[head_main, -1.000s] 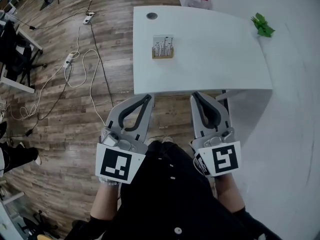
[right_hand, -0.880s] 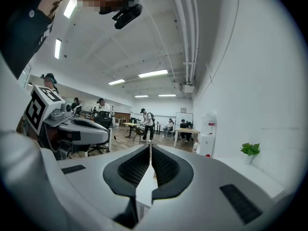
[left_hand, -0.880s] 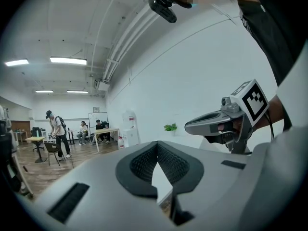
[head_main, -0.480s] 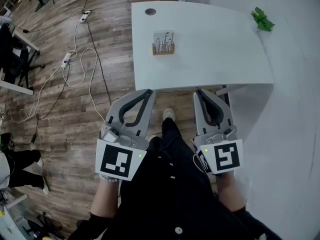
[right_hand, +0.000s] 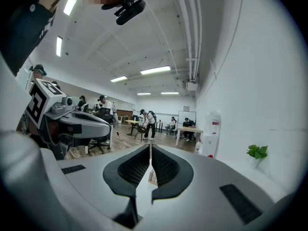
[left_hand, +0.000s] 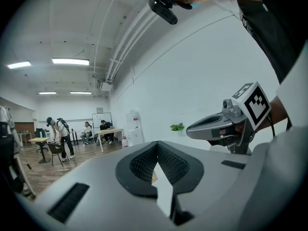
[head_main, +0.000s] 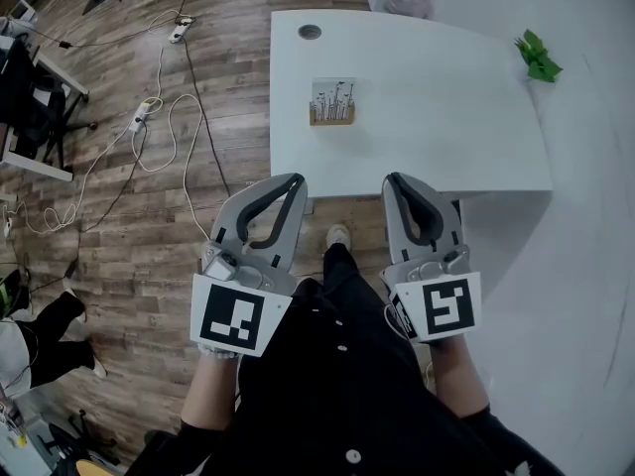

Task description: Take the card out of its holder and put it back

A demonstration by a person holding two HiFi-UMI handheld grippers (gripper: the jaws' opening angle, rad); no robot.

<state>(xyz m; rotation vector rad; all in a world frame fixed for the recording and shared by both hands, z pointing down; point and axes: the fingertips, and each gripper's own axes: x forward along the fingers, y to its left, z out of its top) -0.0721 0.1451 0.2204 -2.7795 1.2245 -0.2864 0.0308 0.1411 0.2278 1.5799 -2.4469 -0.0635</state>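
This is an open-plan office or lab workroom: a wood-plank floor point(head_main: 119, 226) strewn with cables point(head_main: 164, 132) and a power strip point(head_main: 181, 34), and a white tabletop point(head_main: 446, 117) with a cable grommet point(head_main: 310, 32). Further back, people point(right_hand: 147, 121) work at desks point(right_hand: 188, 130) near a whiteboard point(right_hand: 186, 116) and water dispenser point(right_hand: 211, 134), under strip ceiling lights point(right_hand: 155, 70).

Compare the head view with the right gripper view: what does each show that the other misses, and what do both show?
Only the head view shows the cables on the wooden floor and the person's shoe. Only the right gripper view shows ceiling lights and people far across the room. Both show the white table, the card in its holder, the green plant and the left tool.
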